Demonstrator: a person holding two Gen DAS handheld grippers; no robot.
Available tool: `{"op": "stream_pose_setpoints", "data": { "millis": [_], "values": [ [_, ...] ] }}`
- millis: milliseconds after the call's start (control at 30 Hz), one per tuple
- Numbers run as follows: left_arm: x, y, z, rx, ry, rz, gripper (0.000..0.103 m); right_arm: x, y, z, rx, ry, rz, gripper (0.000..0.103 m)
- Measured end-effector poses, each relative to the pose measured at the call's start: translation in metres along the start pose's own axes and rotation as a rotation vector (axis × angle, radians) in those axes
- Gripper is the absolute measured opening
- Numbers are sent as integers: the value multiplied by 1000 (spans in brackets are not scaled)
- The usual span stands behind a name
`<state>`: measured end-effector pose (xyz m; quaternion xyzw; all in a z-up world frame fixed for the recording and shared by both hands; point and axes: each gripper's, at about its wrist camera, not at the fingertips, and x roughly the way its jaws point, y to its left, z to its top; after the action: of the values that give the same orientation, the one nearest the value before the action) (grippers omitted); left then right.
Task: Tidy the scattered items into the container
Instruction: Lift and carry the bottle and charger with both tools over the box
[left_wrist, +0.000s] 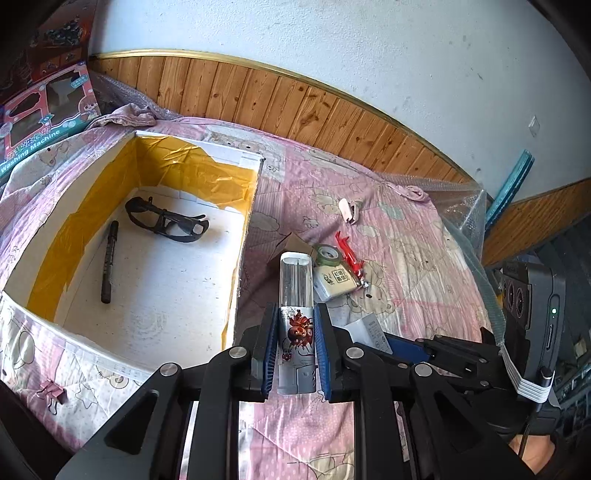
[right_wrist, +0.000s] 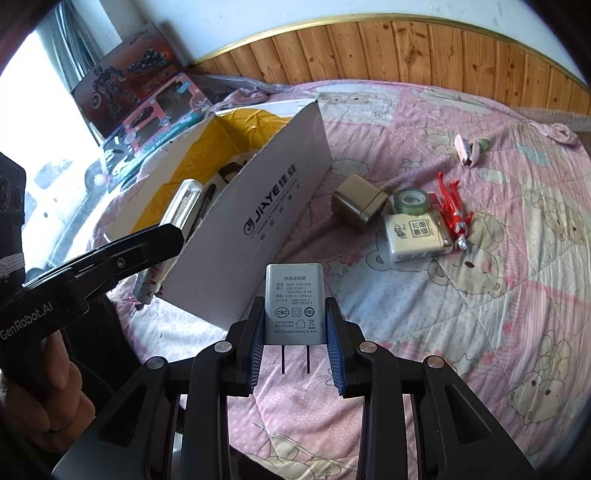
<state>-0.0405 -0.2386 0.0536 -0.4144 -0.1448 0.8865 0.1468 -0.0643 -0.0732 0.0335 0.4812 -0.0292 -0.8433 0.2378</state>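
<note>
Cardboard box (right_wrist: 258, 206) wall hides goggles (right_wrist: 231, 170), pen (right_wrist: 207, 199)

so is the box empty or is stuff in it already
Not empty: the box already holds black glasses and a black pen.

The quilt (right_wrist: 461, 314) looked soft cotton; the box (right_wrist: 266, 221) matt cardboard; the adapter (right_wrist: 294, 302) smooth grey plastic.
</note>
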Motion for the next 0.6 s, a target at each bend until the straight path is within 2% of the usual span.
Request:
{"op": "stream_pose_setpoints", "data": {
  "millis": [600],
  "values": [
    [-29,57,25,-99,-76,28,20,5,61,51,-104,-23,37,32]
  ]
}}
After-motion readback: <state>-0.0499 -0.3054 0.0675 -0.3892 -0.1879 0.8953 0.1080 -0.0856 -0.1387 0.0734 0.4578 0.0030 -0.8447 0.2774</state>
